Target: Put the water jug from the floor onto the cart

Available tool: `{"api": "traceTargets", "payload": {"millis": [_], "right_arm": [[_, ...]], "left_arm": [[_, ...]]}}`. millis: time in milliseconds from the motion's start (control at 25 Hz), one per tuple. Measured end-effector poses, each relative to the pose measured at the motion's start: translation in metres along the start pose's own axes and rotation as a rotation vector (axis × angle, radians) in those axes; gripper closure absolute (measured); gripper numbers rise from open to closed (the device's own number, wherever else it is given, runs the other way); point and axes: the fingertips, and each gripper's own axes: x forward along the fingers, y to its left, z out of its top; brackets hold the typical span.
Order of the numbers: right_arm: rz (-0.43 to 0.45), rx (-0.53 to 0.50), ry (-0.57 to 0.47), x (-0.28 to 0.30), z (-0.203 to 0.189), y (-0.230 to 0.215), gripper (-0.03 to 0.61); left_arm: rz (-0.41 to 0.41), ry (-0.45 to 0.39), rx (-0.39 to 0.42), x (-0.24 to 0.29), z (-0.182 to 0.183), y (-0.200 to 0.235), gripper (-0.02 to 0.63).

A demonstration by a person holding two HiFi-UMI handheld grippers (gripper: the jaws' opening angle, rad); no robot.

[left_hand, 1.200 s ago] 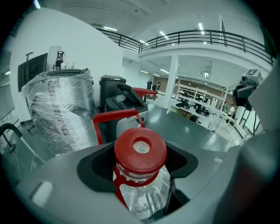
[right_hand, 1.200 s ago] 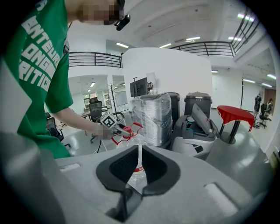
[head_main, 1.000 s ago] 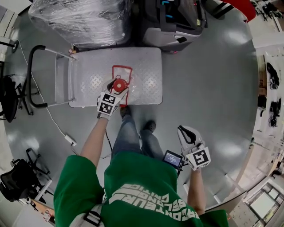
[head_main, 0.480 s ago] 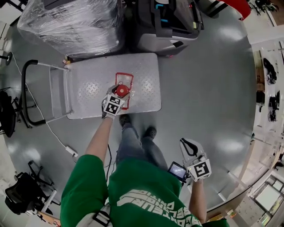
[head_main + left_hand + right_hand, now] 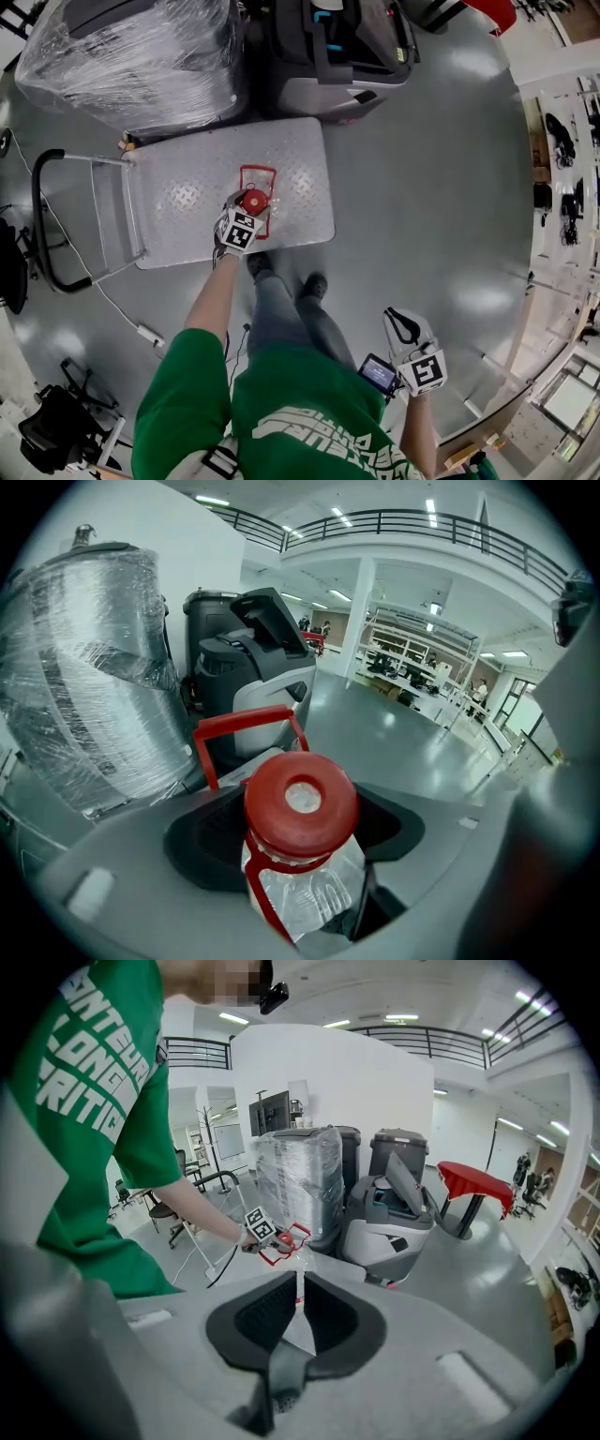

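Jug (image 5: 254, 201): clear, with red cap and handle. Cart (image 5: 187, 202): grey diamond-plate. Shirt (image 5: 300, 403): green with white lettering. Floor (image 5: 422, 187): glossy grey.

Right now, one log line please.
left hand-held gripper: shut on water jug | position: over cart | right hand-held gripper: shut, empty

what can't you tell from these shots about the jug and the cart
- Whether the water jug stands on the cart or hangs above it: in the head view, its own cap and the left gripper cover its base.
- The jug's body and base: in the left gripper view, cut off below by that gripper's housing.
- The same contact: in the right gripper view, too small and far off.
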Motion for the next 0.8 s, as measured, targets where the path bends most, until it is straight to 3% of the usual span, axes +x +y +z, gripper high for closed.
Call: {"api": "traceTargets", "payload": {"millis": [280, 480, 800], "right_arm": [[-0.010, 0.009, 0.022, 0.009, 0.001, 0.014, 0.561], [-0.018, 0.019, 0.017, 0.014, 0.005, 0.020, 0.561], [-0.071, 0.042, -0.039, -0.002, 0.006, 0.012, 0.561]], "left_arm": [[-0.005, -0.017, 0.008, 0.009, 0.005, 0.005, 0.272], [-0.021, 0.021, 0.047, 0.011, -0.008, 0.004, 0.276], [0.013, 0.026, -0.003, -0.018, 0.002, 0.011, 0.224]]}}
